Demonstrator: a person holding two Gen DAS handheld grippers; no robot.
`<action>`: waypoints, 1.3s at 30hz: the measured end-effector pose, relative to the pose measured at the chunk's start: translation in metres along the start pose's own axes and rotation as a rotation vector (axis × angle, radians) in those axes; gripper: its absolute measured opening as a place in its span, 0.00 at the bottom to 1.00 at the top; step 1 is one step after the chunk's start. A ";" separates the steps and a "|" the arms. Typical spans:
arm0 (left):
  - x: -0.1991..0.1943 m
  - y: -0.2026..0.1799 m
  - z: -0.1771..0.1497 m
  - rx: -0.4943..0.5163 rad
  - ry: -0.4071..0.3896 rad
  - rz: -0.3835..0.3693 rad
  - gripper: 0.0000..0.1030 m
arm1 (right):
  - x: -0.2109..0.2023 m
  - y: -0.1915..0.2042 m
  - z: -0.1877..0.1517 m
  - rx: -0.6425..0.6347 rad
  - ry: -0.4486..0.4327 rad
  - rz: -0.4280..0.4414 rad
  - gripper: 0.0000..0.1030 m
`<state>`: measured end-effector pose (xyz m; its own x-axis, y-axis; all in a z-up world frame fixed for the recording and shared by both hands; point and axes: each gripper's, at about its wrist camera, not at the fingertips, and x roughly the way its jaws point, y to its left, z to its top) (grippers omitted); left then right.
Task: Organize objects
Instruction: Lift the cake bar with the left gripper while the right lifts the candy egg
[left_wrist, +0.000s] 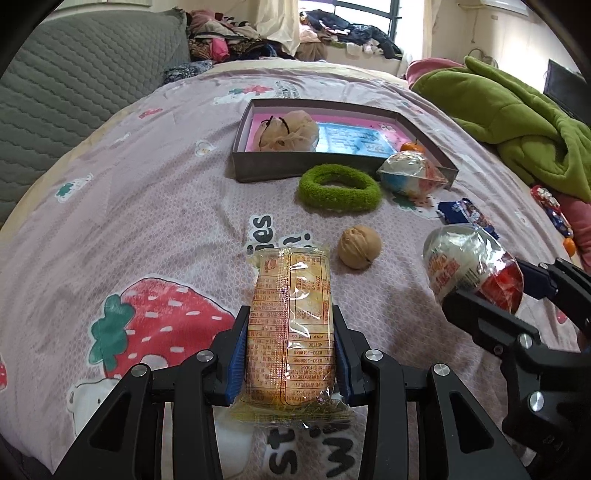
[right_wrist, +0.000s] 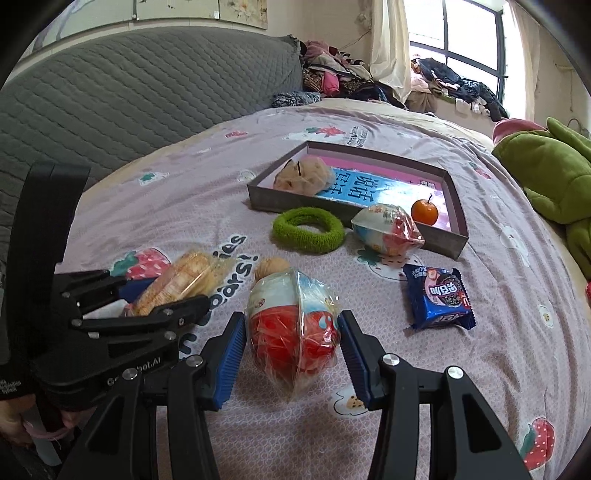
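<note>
The left tongs (left_wrist: 290, 350) are clenched on a long orange snack packet (left_wrist: 291, 332), pads pressing its two long sides near the near end, so the packet's long axis runs straight forward along the fingers and points roughly toward the open grey box (left_wrist: 343, 168) further up the bed (left_wrist: 155, 206). The right tongs (right_wrist: 293, 347) straddle a wrapped egg-shaped toy (right_wrist: 293, 325), red at the bottom and white on top; the blue pads sit just beside its wrapper on both sides, and whether they truly pinch it or only bracket it I cannot tell (the left view, where the egg seems lifted off the sheet, suggests a hold, but that is a judgement). The box lies ahead of both tongs, with a green fuzzy ring (right_wrist: 308, 229) and a second wrapped egg (right_wrist: 388, 229) just in front of its near wall, and a walnut (left_wrist: 359, 246) between the packet and the ring. Inside the box are a mesh pouch (right_wrist: 303, 175) and a small orange (right_wrist: 424, 211). A blue biscuit packet (right_wrist: 439, 297) lies on the sheet to the right, nearer the right tongs. Judging by the layout, each load must travel forward over the ring and egg, then drop past the near wall; the left packet, lengthwise, would likely fit best along the box's open middle.
</note>
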<state>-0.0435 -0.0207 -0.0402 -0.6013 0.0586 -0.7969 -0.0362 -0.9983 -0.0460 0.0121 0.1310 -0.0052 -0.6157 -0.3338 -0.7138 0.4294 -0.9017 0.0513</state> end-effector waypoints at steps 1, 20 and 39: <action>-0.002 -0.001 0.000 0.002 -0.001 -0.001 0.39 | -0.002 -0.001 0.000 0.005 -0.002 0.003 0.49; -0.033 -0.021 0.005 0.007 -0.050 -0.004 0.39 | -0.028 -0.013 0.009 0.044 -0.062 0.021 0.49; -0.048 -0.034 0.020 0.006 -0.108 0.001 0.39 | -0.047 -0.022 0.015 0.060 -0.128 -0.033 0.49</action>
<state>-0.0289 0.0100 0.0117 -0.6839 0.0579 -0.7273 -0.0406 -0.9983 -0.0413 0.0221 0.1624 0.0379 -0.7098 -0.3330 -0.6207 0.3698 -0.9262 0.0740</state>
